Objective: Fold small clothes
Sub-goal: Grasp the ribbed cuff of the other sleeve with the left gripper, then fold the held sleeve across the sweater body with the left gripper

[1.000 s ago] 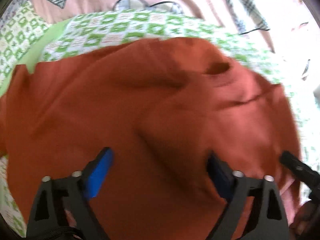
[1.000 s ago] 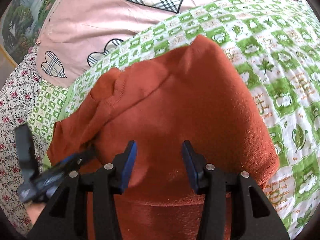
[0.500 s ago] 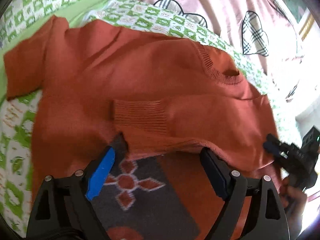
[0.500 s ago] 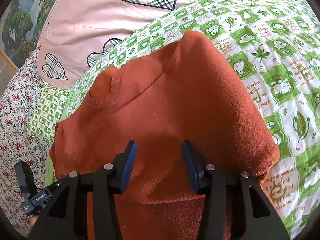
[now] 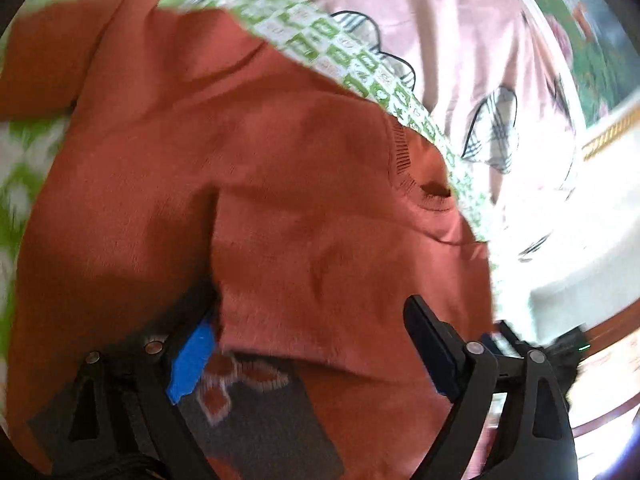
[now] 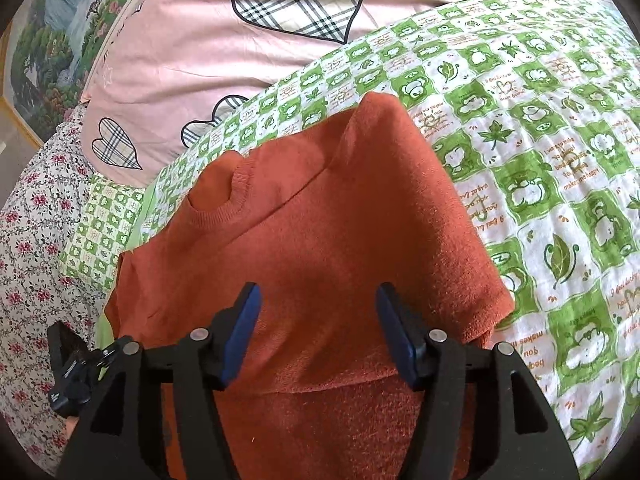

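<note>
A rust-orange knit sweater (image 6: 328,216) lies on a green-checked bedspread (image 6: 560,184), its right side folded over the body. In the left wrist view the sweater (image 5: 248,168) fills the frame, with its collar (image 5: 416,184) at the right and a dark patterned patch (image 5: 256,408) showing at its lower part. My left gripper (image 5: 308,340) is open just above the folded edge, holding nothing. My right gripper (image 6: 318,336) is open over the sweater's lower part, empty. The left gripper also shows in the right wrist view (image 6: 76,372) at the sweater's left edge.
A pink quilt with plaid hearts (image 6: 256,40) lies beyond the sweater. A floral sheet (image 6: 32,240) is at the left. A framed landscape picture (image 6: 44,40) is on the wall behind.
My left gripper swung right across the sweater, so the collar now sits further right. My right gripper opened wider and stayed over the sweater's lower part.
</note>
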A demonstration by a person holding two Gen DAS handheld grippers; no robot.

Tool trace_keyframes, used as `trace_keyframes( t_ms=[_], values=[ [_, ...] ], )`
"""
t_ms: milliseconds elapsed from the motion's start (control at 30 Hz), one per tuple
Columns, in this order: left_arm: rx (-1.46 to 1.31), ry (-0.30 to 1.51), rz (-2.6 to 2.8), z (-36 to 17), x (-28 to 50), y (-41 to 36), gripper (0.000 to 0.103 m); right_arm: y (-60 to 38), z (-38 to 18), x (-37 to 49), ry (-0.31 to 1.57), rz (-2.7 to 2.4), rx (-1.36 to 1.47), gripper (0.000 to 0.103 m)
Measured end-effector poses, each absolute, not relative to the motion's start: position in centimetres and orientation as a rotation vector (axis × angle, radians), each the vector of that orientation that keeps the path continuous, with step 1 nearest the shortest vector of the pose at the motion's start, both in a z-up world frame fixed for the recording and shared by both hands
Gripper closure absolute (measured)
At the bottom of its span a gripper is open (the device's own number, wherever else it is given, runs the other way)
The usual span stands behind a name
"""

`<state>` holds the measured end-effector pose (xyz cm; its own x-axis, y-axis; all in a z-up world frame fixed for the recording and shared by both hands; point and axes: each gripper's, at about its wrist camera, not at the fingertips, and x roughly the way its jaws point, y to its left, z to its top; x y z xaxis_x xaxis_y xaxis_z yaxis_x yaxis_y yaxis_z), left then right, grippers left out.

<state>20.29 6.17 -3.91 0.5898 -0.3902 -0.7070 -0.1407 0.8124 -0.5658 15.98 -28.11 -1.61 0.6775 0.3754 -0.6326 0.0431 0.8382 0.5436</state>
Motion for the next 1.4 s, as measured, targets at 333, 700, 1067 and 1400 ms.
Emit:
trace_keyframes(
  t_ms=[333, 700, 1067, 1400],
  values=[
    [-0.310, 0.758, -0.137, 0.1, 23.0, 5.4, 0.094, -31.0, 0.2, 15.5, 0.765, 0.102, 0.520, 0.041],
    [-0.305, 0.828, -0.104, -3.1, 23.5, 8.5, 0.093, -31.4, -1.2, 21.6, 0.841, 0.065, 0.400, 0.038],
    [-0.185, 0.756, -0.123, -0.9, 24.9, 6.5, 0.094, -32.0, -1.5, 22.7, 0.849, 0.051, 0.363, 0.092],
    [-0.204, 0.822, -0.026, -2.1, 23.8, 9.1, 0.081, -32.8, -0.7, 20.9, 0.821, -0.020, 0.444, 0.060]
  ],
)
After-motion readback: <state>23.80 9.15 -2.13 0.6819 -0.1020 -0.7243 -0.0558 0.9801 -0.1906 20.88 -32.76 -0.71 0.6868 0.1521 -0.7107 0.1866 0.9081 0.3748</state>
